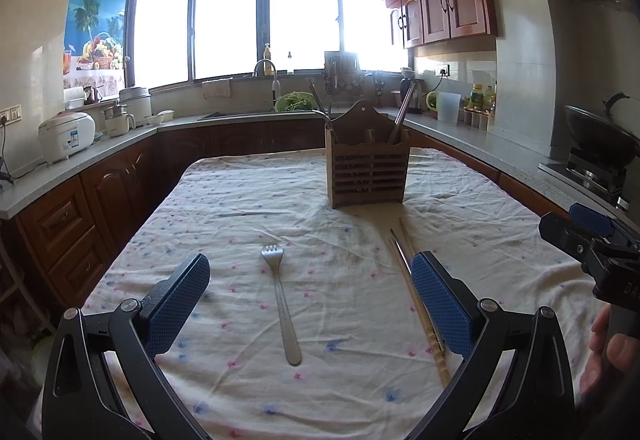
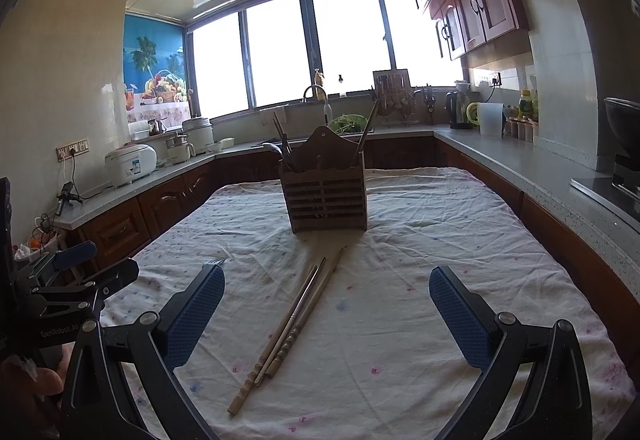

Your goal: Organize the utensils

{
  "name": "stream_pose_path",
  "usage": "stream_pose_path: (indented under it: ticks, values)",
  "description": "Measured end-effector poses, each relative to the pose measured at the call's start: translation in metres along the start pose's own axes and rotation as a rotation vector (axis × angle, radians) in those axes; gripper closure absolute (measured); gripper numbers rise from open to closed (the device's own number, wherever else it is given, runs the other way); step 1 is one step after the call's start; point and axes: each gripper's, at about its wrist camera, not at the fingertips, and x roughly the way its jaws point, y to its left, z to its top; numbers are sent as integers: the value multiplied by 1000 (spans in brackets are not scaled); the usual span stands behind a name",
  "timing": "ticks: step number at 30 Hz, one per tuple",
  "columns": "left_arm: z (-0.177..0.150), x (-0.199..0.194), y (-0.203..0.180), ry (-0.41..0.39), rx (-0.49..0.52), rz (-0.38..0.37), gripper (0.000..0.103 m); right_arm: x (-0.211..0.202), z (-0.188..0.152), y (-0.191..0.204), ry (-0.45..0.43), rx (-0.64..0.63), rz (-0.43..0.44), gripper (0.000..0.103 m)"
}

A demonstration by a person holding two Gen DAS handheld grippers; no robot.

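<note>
In the left wrist view, the left gripper [image 1: 310,282] hangs above the near edge of the table [image 1: 500,200], jaws spread wide with nothing between the blue pads [image 1: 184,304]. A steel fork [image 1: 282,304] lies flat on the floral tablecloth [image 1: 240,200] between the two fingers, tines toward the far edge, handle toward the near edge. Just to its right, a bundle of chopsticks [image 1: 416,300] lies lengthwise, its near end partly hidden behind the right-hand pad. A wooden utensil holder [image 1: 367,172] stands upright near the far edge, right of centre, with a few utensils leaning out of its compartments. At the right border, the right gripper [image 1: 592,244] shows only in part, above the table's right edge.

In the right wrist view, the right gripper [image 2: 326,304] also hovers over the near edge, jaws wide apart and empty. The chopsticks [image 2: 288,324] lie between its fingers, angled from near left toward the utensil holder [image 2: 324,196], which stands around the middle of the far half of the tablecloth [image 2: 440,220]. The fork's tines [image 2: 215,262] peek out above the left pad. The left gripper [image 2: 80,272] shows at the left border, over the table's left edge.
</note>
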Motion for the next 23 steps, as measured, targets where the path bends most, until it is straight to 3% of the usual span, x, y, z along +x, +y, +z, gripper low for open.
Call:
stream_pose_path:
  ticks: [23]
  values:
    - [7,5,3,7,-27,-31,0,15,4,-8,30,7,-20,0]
